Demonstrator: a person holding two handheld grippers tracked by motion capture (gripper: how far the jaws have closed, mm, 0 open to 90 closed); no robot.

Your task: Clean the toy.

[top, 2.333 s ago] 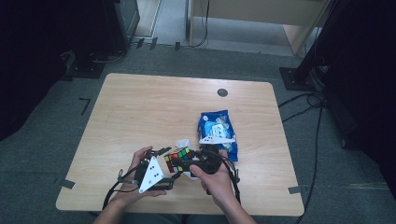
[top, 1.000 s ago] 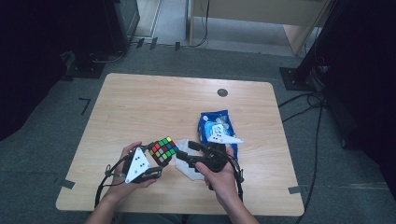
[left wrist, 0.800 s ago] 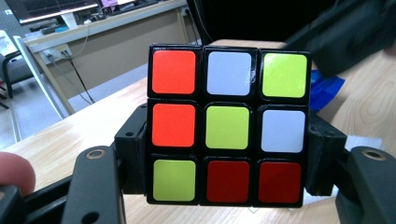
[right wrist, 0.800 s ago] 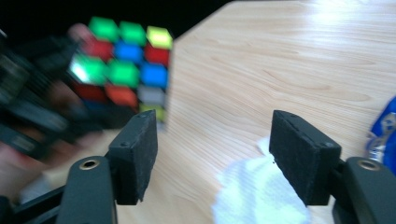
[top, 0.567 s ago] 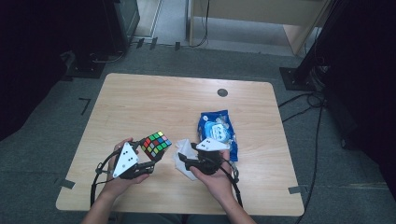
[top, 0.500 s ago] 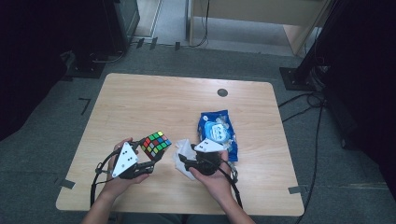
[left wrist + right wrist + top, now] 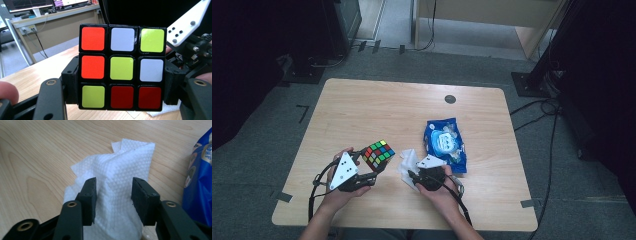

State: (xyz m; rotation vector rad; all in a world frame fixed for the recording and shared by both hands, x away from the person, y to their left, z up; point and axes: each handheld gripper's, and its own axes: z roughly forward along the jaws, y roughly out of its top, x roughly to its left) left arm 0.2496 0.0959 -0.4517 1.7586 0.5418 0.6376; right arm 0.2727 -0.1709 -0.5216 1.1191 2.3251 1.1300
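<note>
An office or lab: grey carpet [image 7: 287, 130], floor cables [image 7: 532, 112], and monitors [image 7: 30, 4] on a long bench [image 7: 50, 17] beyond the left claw [image 7: 120, 100].

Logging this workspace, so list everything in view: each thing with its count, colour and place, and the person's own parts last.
Puzzle cube: one, black with red, white, yellow-green and other stickers, clamped between the left gripper's jaws above the table's near left part.
White wipe: one, crumpled, lying on the table between the cube and the packet.
Wipe packet: one, blue with a white label, lying flat right of centre.
Table: one, light wood.
Round cap: one, dark, set in the far part of the tabletop.
Left gripper: one, black with a white plate, shut on the cube.
Right gripper: one, black; its jaws have just been closing and straddle a fold of the wipe, with gaps still showing beside the pads.
</note>
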